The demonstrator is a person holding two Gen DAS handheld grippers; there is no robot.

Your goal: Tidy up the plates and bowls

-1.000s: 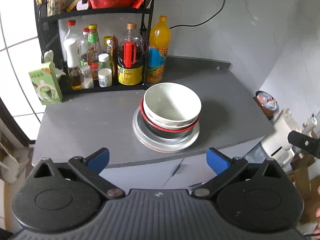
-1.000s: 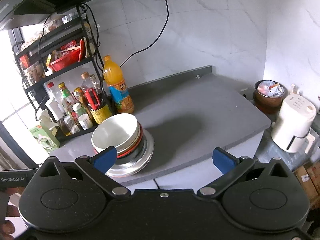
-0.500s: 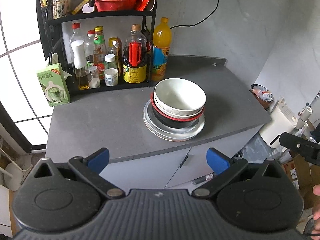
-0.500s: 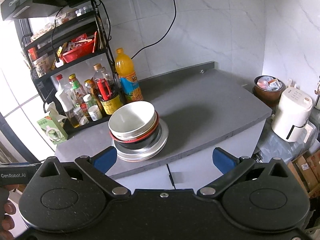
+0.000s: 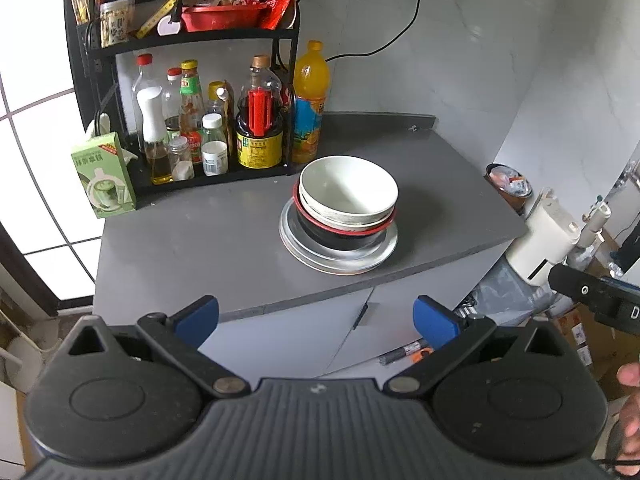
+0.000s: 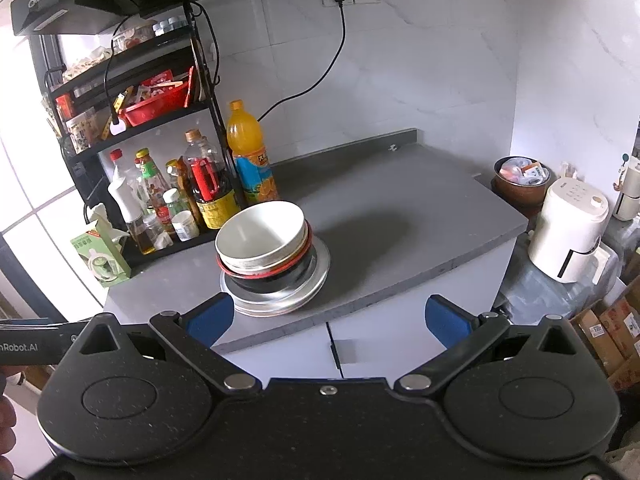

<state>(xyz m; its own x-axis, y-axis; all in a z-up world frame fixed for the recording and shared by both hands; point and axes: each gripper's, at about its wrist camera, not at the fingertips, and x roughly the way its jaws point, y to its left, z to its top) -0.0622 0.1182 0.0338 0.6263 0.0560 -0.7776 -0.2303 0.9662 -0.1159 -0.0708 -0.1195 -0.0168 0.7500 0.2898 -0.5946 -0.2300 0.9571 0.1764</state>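
On the grey counter [image 5: 192, 240] [image 6: 400, 216] stands one stack: a white bowl [image 5: 349, 190] [image 6: 260, 234] nested in a red-rimmed black bowl [image 5: 340, 234] [image 6: 280, 274], which sits on metal plates [image 5: 340, 258] [image 6: 280, 296]. My left gripper [image 5: 316, 316] is open and empty, held well back from the counter's front edge, below the stack. My right gripper [image 6: 327, 314] is also open and empty, back from the counter edge, with the stack ahead and to its left.
A black rack [image 5: 192, 40] [image 6: 132, 120] with sauce bottles stands at the counter's back left, an orange drink bottle [image 5: 310, 104] [image 6: 250, 160] beside it. A green box [image 5: 104, 180] [image 6: 100, 256] sits at the left. White appliance [image 6: 568, 236] and a brown pot [image 6: 520, 180] stand right of the counter.
Both grippers have drawn back and up from the counter, so the stack looks smaller and the cabinet doors below the counter now show. The stack has not moved.
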